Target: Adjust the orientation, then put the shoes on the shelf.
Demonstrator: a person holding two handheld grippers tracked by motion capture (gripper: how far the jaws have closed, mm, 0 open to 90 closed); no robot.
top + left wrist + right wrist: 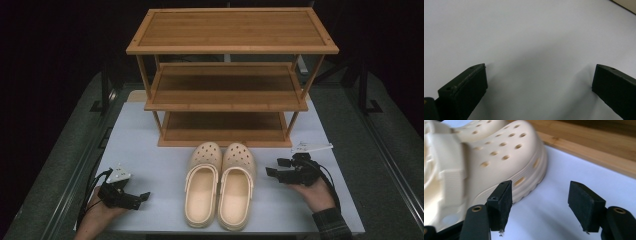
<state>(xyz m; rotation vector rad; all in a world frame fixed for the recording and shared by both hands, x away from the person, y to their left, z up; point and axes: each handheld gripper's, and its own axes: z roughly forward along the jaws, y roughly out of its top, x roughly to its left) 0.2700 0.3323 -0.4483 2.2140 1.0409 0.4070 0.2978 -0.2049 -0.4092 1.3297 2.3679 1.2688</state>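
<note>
Jaws of the right gripper [276,168] stand apart with nothing between them, pointing toward the right clog [236,185], which lies just beside it on the white table [150,150]. This clog runs lengthwise toward the bamboo rack [230,75], toe forward. Its foam looks smooth, cream, with round holes. The left clog [202,182] touches it, perhaps. The left gripper [140,199], also open and empty, rests well apart.
</note>
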